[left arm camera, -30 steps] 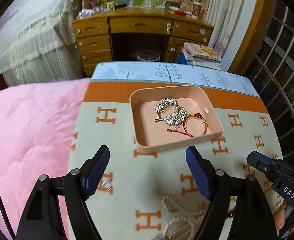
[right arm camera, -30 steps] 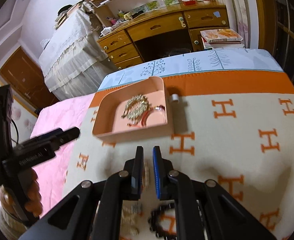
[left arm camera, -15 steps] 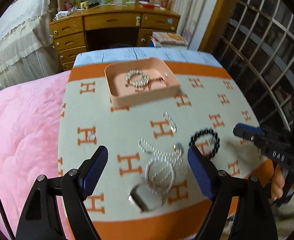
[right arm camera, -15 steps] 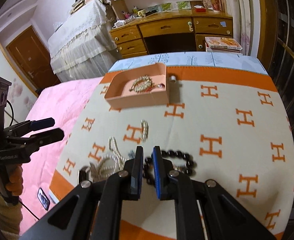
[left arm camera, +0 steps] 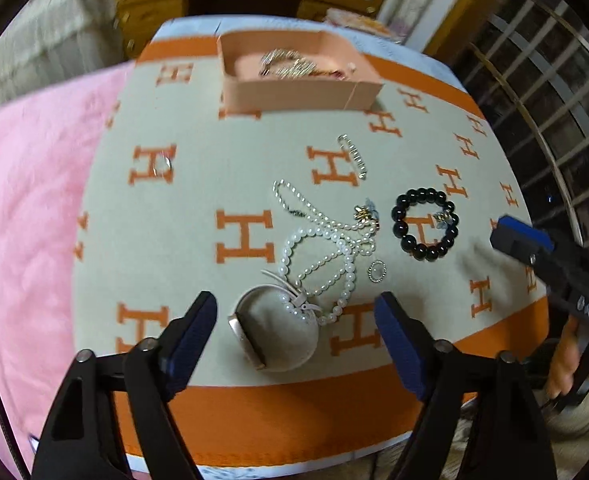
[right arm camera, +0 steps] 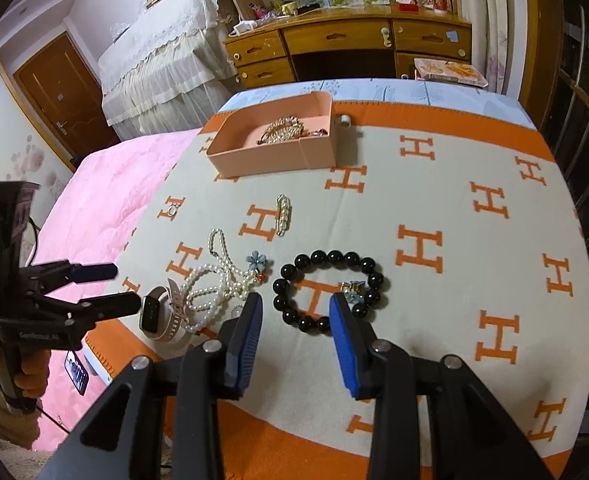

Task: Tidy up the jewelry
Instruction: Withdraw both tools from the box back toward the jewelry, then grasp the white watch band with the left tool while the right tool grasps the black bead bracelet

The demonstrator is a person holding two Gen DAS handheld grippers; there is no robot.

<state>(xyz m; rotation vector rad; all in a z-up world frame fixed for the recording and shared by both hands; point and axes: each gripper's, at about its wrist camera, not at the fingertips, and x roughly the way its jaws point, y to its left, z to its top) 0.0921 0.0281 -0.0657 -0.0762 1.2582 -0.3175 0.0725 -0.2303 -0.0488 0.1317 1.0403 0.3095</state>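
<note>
Both grippers are being pulled back from the pink tray [right arm camera: 272, 156]; right gripper [right arm camera: 296, 330], jaws just opening, is being angled down over black bead bracelet [right arm camera: 328, 292], nothing gripped. Left gripper [left arm camera: 296, 334] is being held wide over watch [left arm camera: 272, 334] and pearls [left arm camera: 322, 264].

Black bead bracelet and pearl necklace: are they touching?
Apart. Left wrist view shows bare blanket between the black bead bracelet and the pearl necklace.

A blanket [right arm camera: 454, 184] patterned with orange H's carries a pink tray [right arm camera: 278, 156], a black bead bracelet [right arm camera: 326, 292], tangled pearls [right arm camera: 214, 284], a watch [right arm camera: 158, 314], a clip [right arm camera: 282, 214] and a ring [right arm camera: 171, 210].
</note>
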